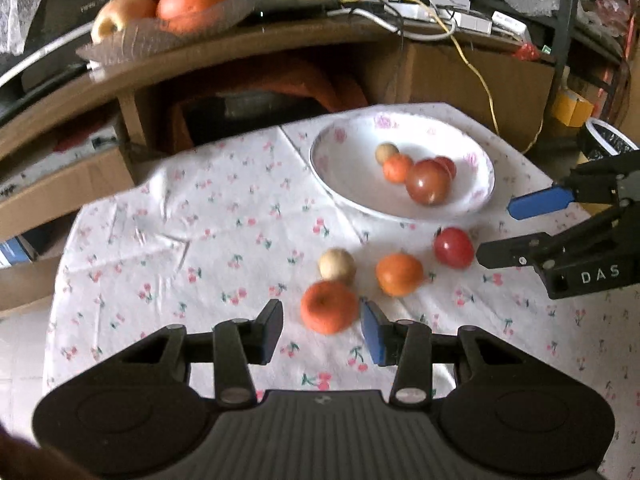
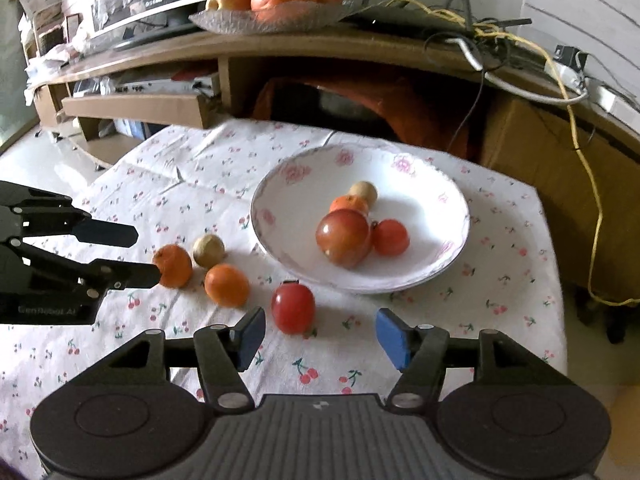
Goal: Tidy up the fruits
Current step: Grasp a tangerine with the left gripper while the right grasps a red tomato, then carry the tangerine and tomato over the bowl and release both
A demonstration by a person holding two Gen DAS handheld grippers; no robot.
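Note:
A white floral bowl [image 1: 352, 196] [image 2: 288, 208] on the cherry-print cloth holds several small fruits, among them a big reddish one [image 1: 427, 182] [image 2: 342, 237]. In front of it lie a red tomato [image 1: 453, 247] [image 2: 293, 308], two oranges [image 1: 329, 306] [image 1: 399, 274] [image 2: 173, 265] [image 2: 226, 285] and a beige round fruit [image 1: 337, 266] [image 2: 208, 251]. My left gripper [image 1: 322, 330] [image 2: 136, 254] is open, its fingers on either side of the nearest orange, not closed on it. My right gripper [image 2: 320, 338] [image 1: 494, 232] is open just before the tomato.
A wooden shelf [image 2: 360, 46] behind the table carries a glass dish [image 1: 132, 40] [image 2: 272, 20] of large oranges and an apple, plus cables. Cardboard boxes [image 1: 460, 76] stand behind and beside the table. The cloth [image 1: 180, 240] left of the fruits is bare.

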